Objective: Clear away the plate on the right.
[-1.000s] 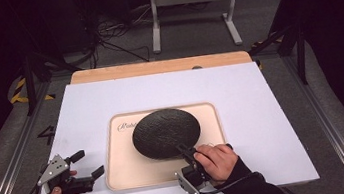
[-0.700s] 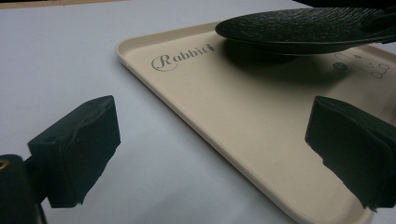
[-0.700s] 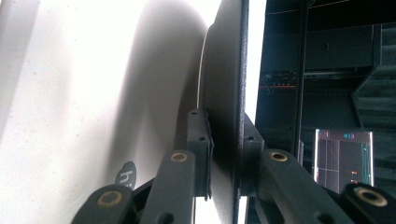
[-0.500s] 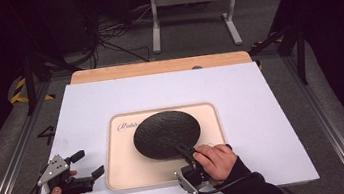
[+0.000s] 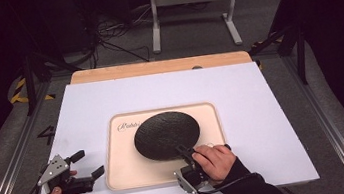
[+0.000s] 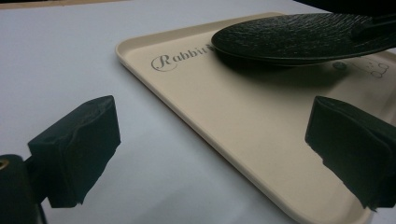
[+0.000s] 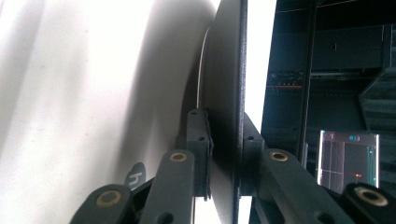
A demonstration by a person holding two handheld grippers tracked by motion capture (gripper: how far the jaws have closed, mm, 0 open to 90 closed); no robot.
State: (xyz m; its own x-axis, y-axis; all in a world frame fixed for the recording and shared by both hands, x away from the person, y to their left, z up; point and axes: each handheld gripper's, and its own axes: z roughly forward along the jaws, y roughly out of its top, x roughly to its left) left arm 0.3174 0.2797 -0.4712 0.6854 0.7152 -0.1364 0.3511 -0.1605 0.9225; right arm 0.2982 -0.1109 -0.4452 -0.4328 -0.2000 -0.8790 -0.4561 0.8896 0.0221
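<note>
Black plate (image 5: 166, 135) is clamped at its rim by the right gripper (image 5: 183, 152); left gripper (image 5: 87, 164) jaws wide

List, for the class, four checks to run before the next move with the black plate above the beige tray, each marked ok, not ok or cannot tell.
1. Right gripper shut on the black plate, its rim clamped between the fingers: ok.
2. Plate lifted clear of the beige tray, shadow beneath: ok.
3. Left gripper open and off the tray: ok.
4. White table beside the tray free for setting down: ok.
5. Grip firm enough against slipping: cannot tell.
</note>
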